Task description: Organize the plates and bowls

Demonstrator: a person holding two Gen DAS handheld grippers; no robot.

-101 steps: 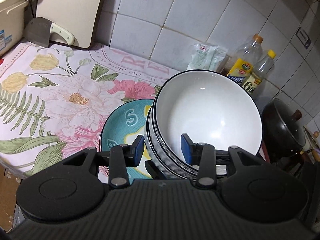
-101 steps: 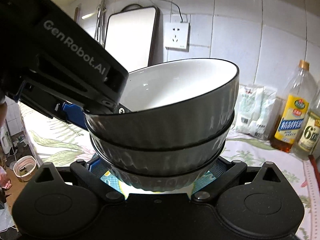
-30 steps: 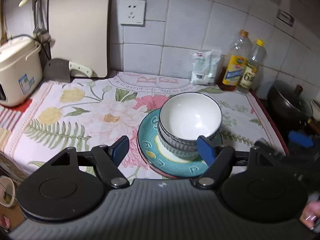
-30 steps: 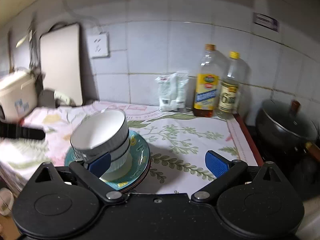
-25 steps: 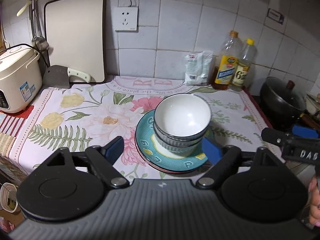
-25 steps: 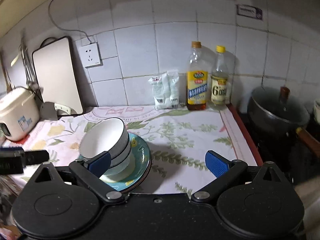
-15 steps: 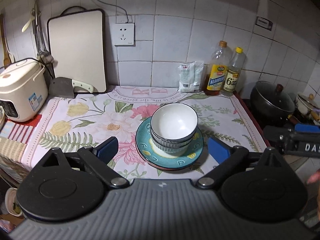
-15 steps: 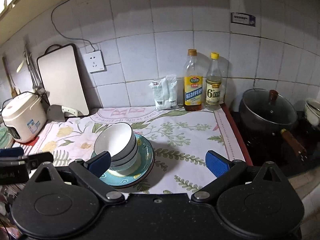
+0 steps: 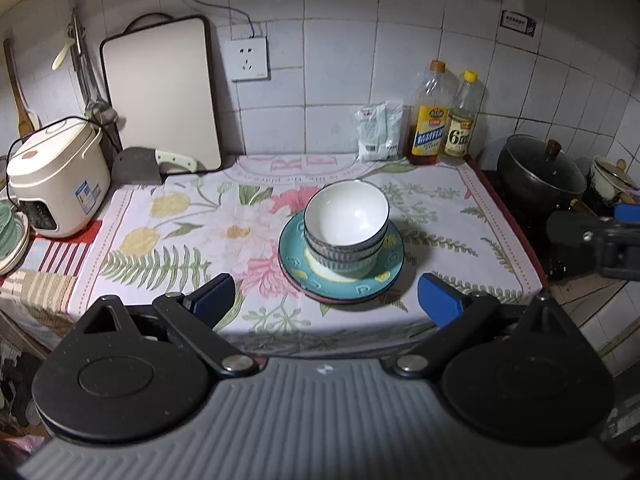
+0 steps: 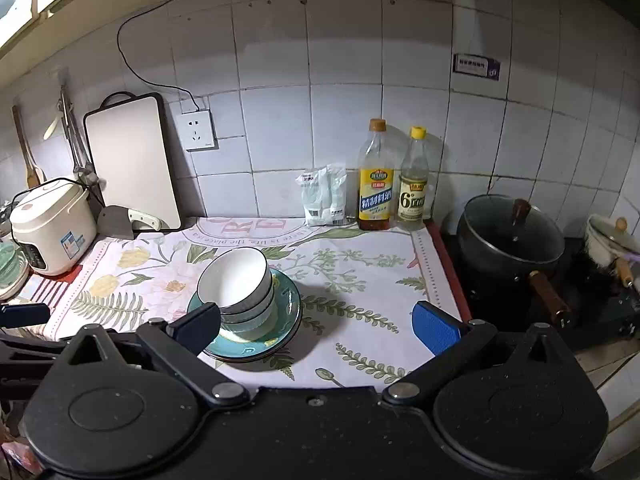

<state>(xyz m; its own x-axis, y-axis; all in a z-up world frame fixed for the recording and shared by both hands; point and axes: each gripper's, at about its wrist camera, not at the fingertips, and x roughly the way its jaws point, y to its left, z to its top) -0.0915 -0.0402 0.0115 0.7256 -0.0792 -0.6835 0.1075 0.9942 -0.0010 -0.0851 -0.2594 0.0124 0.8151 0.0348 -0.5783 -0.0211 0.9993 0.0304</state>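
A stack of grey ribbed bowls with white insides (image 9: 346,226) sits on a stack of teal patterned plates (image 9: 384,276) in the middle of the floral cloth; the bowls (image 10: 236,284) and plates (image 10: 286,320) also show in the right wrist view. My left gripper (image 9: 326,300) is open and empty, held back from the counter's front edge. My right gripper (image 10: 316,326) is open and empty, also back from the counter, to the right of the stack.
A rice cooker (image 9: 56,176), cleaver (image 9: 152,162) and cutting board (image 9: 160,96) stand at the back left. A white packet (image 9: 378,132) and two bottles (image 9: 430,116) stand at the back wall. A black pot (image 10: 508,236) sits on the stove at right.
Both grippers have let go of the bowl stack, opened wide and pulled back and up from the counter. The bowls stay stacked on the plates.
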